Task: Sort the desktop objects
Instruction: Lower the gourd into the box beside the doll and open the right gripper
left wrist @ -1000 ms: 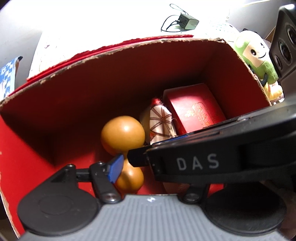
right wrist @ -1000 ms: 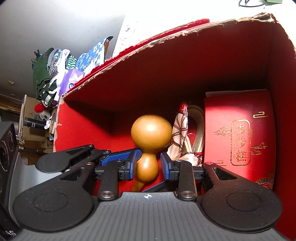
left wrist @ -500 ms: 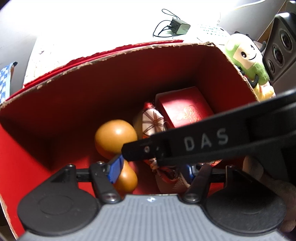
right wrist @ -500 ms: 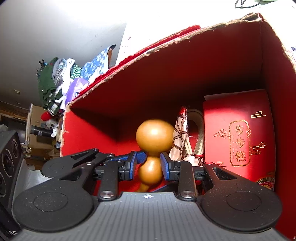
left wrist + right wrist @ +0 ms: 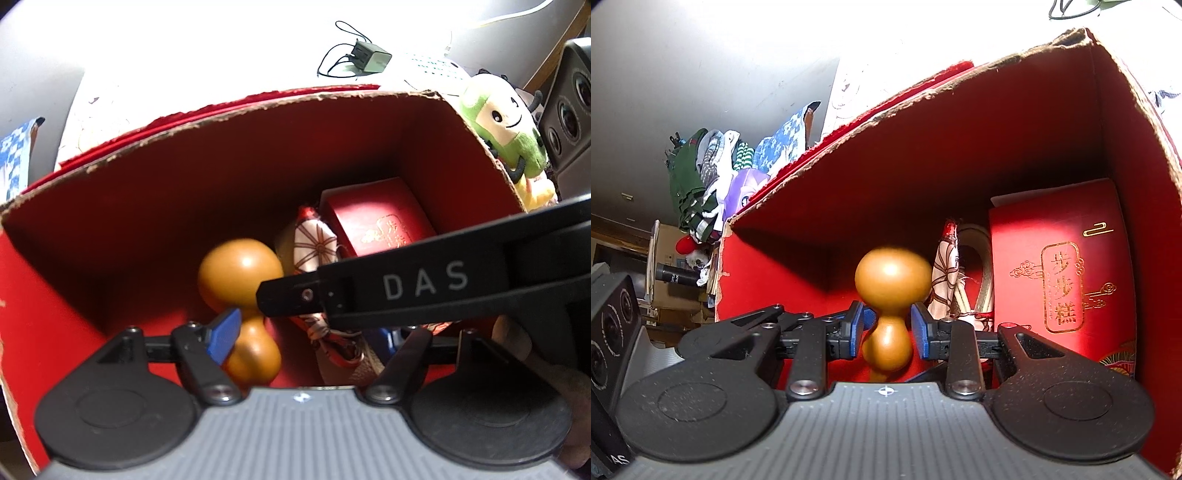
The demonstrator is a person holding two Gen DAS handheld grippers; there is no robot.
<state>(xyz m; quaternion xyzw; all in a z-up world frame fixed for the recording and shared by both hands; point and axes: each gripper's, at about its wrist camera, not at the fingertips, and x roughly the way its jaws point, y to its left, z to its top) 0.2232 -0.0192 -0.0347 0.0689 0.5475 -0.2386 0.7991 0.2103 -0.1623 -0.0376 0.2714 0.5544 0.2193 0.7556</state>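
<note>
1. The step in hand looks like placing the gourd (image 5: pixel 892 295) into the red cardboard box (image 5: pixel 1015 155); a red gift box (image 5: pixel 1060 273) and a patterned cloth bundle (image 5: pixel 947 280) already lie inside, at about 3 o'clock of the gourd.
2. The right gripper (image 5: pixel 888 328) straddles the gourd's narrow waist. Its blue pads (image 5: pixel 857 328) stand a little off the waist on each side, so the fingers look spread, not pinching.
3. The gourd is blurred in both views, so whether it rests on the box floor cannot be told.
4. The left gripper (image 5: pixel 306 336) hangs over the box with its fingers wide apart, holding nothing; the right tool's black arm crosses its view.
5. Next move, as I judge it: draw the right gripper straight back toward 6 o'clock, pads clear of the bulbs, so the gourd is not dragged or tipped onto the bundle.
</note>
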